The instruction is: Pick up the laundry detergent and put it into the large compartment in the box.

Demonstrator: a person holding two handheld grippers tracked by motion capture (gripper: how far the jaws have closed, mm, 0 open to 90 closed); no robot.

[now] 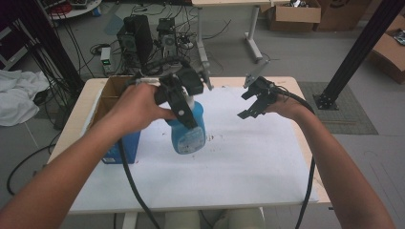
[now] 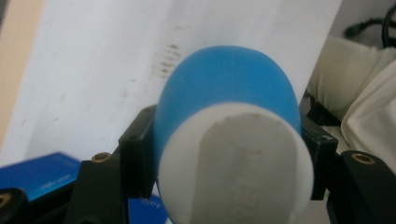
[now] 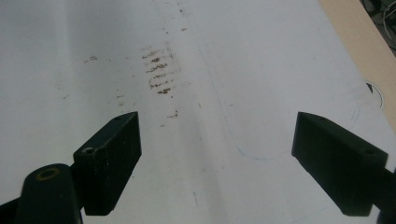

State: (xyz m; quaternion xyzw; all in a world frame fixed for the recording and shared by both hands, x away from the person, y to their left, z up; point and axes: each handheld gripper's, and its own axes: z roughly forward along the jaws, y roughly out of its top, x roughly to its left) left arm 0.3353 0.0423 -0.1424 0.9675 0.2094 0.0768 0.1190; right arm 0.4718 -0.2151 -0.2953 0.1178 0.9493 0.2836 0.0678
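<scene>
Two jaws are all that hold the bottle (image 1: 188, 129) up: our left gripper (image 1: 177, 98) is clamped across its blue body, pads (image 2: 138, 149) pressing either flank as the left gripper view shows, and the bottle hangs in the air above the white sheet (image 1: 239, 157), just beside the blue box (image 1: 125, 145) near the table's left edge. We judge the main risk is a slip, since the body is rounded and smooth, the grip sits high near the neck, and the liquid's weight lies below; a quick swing or tilt could let it rotate between the pads or drop onto the sheet. If the squeeze tightens, the soft plastic may buckle and push liquid out at the nozzle. A careless move sideways could knock the bottle against the blue box. Farther out, our right gripper (image 1: 253, 102) hovers over the sheet with its jaws spread wide and nothing between them, above the brown smudges (image 3: 161, 72); bringing it in too fast could bump the hanging bottle. The trailing cable (image 1: 131, 186) might also snag the table edge.
</scene>
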